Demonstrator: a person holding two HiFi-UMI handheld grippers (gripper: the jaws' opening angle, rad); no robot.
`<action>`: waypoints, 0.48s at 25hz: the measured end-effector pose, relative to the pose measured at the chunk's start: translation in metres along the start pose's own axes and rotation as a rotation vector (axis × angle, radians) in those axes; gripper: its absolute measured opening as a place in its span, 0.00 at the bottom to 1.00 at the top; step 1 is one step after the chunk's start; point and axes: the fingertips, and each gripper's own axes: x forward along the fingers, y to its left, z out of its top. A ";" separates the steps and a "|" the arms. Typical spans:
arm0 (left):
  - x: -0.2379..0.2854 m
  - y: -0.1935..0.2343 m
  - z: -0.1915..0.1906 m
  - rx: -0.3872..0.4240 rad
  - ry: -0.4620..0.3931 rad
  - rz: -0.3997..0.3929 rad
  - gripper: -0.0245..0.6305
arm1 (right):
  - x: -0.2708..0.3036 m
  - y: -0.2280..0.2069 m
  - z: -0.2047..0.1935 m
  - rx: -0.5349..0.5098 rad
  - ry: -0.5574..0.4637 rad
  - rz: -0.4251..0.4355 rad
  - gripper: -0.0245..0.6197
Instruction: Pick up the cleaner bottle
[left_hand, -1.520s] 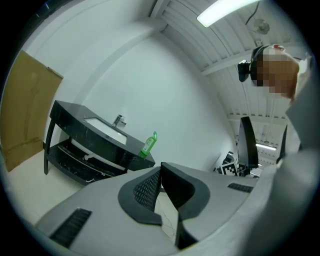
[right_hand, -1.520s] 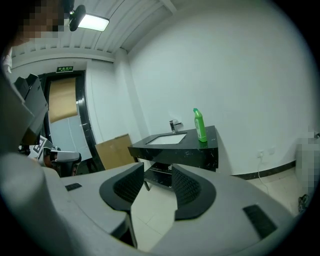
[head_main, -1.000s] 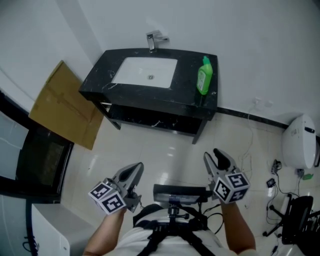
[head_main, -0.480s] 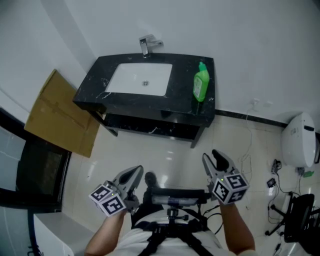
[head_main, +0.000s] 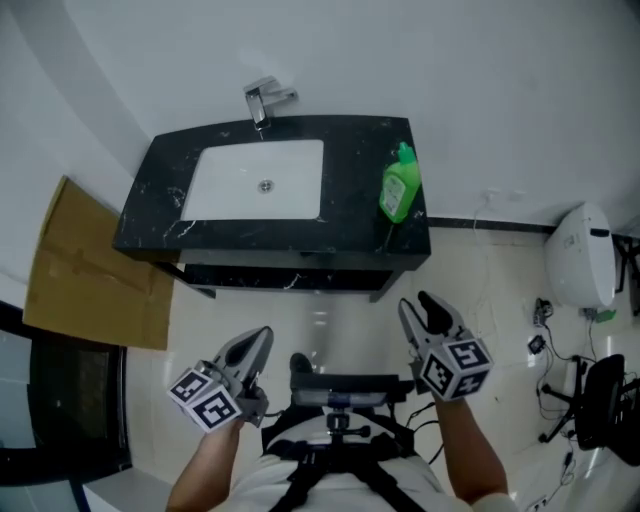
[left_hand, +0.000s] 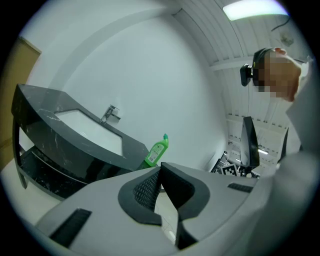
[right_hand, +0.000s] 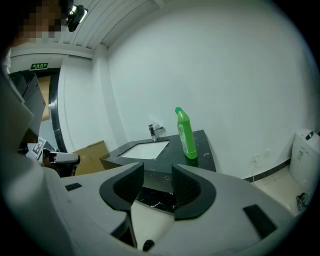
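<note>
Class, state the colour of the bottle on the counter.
The bottle is green, clearest in the right gripper view.

Cleaner bottle (head_main: 398, 190): bright green, pale label. Counter (head_main: 365, 150): black, thin white veining. Basin (head_main: 255, 180): white. Cardboard (head_main: 85, 270): tan. Floor (head_main: 470, 290): cream. Left claw (head_main: 260, 336), right claw (head_main: 420, 302): grey, black pads, black-and-white square markers.

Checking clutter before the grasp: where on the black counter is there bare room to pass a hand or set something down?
Bare: the counter strip between sink basin and cleaner bottle, and the left end beside the basin. Tight: bottle near the right edge; faucet behind the basin.
</note>
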 end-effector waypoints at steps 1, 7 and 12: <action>0.001 0.010 0.008 0.000 0.005 -0.008 0.03 | 0.008 0.003 0.004 -0.002 0.000 -0.013 0.31; 0.008 0.060 0.050 0.003 0.026 -0.057 0.03 | 0.047 0.010 0.029 -0.011 -0.015 -0.097 0.31; 0.016 0.089 0.070 0.001 0.053 -0.100 0.03 | 0.069 0.008 0.044 -0.012 -0.037 -0.162 0.31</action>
